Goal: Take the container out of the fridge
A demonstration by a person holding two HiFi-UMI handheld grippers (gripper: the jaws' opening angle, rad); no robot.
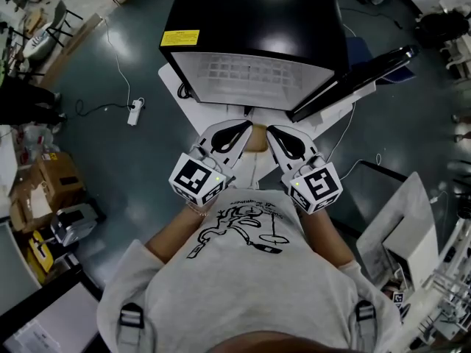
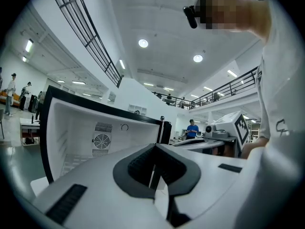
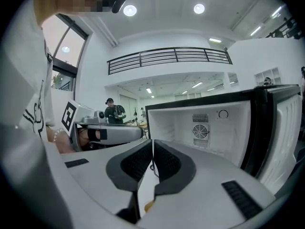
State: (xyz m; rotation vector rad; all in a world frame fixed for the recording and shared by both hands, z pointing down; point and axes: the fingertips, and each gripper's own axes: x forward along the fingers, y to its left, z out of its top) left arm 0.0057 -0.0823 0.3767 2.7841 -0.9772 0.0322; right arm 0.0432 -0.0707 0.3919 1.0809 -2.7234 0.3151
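Observation:
From above, the black fridge (image 1: 254, 20) stands with its door (image 1: 353, 79) swung open to the right. It has a white interior and a wire shelf (image 1: 246, 76), and no container shows inside. My left gripper (image 1: 237, 133) and right gripper (image 1: 283, 140) hover side by side in front of it, both shut with nothing between their jaws. A tan thing (image 1: 256, 138) shows in the gap between the two grippers, partly hidden; whether it touches them I cannot tell. The left gripper (image 2: 153, 168) points at the bare interior (image 2: 95, 142). The right gripper (image 3: 152, 163) does the same, with a tan sliver (image 3: 148, 205) below it.
The fridge sits on a white table (image 1: 184, 98). A power strip (image 1: 135, 112) lies on the floor to the left, and cardboard boxes (image 1: 44, 182) stand further left. A white cabinet (image 1: 401, 226) is at the right. People stand in the far background.

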